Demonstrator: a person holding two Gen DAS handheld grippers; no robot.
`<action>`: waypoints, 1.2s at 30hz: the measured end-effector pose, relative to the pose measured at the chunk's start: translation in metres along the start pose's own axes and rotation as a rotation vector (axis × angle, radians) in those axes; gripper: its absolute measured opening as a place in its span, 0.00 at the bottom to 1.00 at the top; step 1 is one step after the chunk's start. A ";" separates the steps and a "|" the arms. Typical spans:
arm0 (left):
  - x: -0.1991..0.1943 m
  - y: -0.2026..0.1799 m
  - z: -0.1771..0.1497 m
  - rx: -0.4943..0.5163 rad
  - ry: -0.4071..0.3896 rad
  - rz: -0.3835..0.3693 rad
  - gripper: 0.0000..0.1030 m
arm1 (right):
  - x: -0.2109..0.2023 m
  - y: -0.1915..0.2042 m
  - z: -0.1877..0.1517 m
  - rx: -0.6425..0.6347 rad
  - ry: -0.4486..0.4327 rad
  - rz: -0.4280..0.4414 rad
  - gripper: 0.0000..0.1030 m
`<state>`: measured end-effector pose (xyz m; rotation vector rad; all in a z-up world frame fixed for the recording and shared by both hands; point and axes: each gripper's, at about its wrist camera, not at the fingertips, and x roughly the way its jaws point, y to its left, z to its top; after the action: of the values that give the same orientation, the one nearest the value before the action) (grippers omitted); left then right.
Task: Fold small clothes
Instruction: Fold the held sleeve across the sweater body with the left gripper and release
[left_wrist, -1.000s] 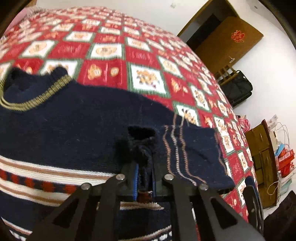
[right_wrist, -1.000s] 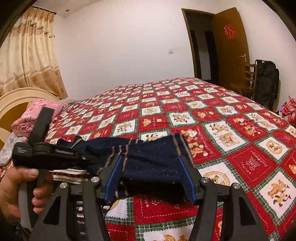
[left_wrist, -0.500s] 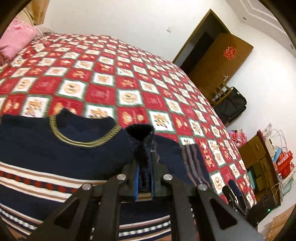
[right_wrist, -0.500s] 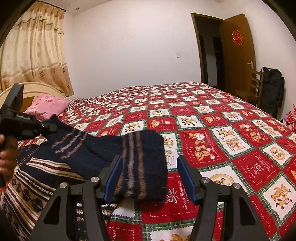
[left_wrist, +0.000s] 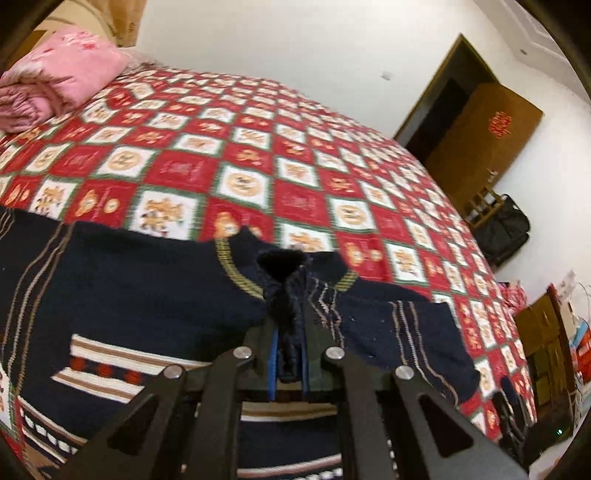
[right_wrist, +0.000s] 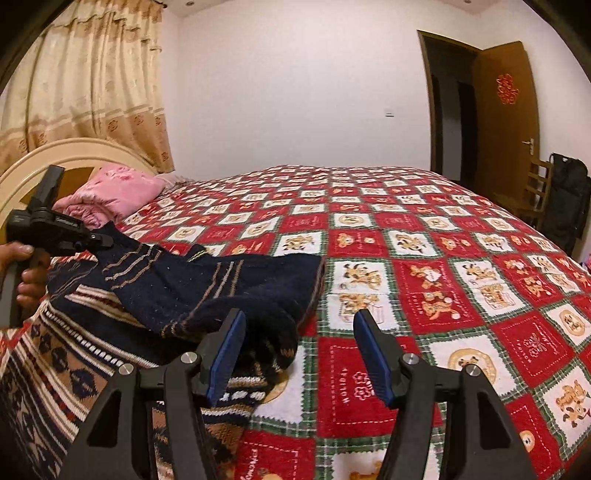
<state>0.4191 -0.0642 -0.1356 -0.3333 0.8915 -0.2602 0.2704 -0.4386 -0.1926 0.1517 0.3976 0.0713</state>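
Note:
A navy knitted sweater (left_wrist: 129, 288) with striped bands lies on the red patchwork quilt (left_wrist: 240, 184). My left gripper (left_wrist: 290, 325) is shut on the sleeve's cuff (left_wrist: 282, 266), which bunches up above its fingertips near the gold-trimmed collar. In the right wrist view the left gripper (right_wrist: 101, 240), held by a hand (right_wrist: 26, 273), lifts the sleeve (right_wrist: 177, 280) taut over the sweater's body (right_wrist: 55, 369). My right gripper (right_wrist: 300, 321) stands open low over the sweater's right edge. A dark fold lies against its left pad (right_wrist: 225, 354), unpressed.
A folded pink blanket (right_wrist: 114, 192) lies by the cream headboard (right_wrist: 55, 158) at the far left. The quilt (right_wrist: 443, 280) stretches away to the right. Beyond the bed stand an open brown door (right_wrist: 506, 122), a wooden chair and a black bag (right_wrist: 569, 199).
The left gripper has carried the cuff up and left across the sweater, toward the collar. The sleeve has been drawn out from between the right fingers, which stayed open.

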 end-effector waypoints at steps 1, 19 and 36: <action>0.005 0.006 -0.001 -0.007 0.009 0.011 0.09 | 0.001 0.001 -0.001 -0.004 0.006 0.010 0.60; 0.034 0.017 -0.029 0.035 0.073 0.100 0.11 | 0.077 0.055 0.028 -0.094 0.259 0.068 0.49; -0.034 0.058 -0.059 0.143 0.002 0.235 0.49 | 0.102 0.149 0.027 -0.286 0.334 0.018 0.46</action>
<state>0.3569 -0.0090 -0.1679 -0.0946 0.9000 -0.1062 0.3687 -0.2848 -0.1828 -0.1415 0.7139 0.1709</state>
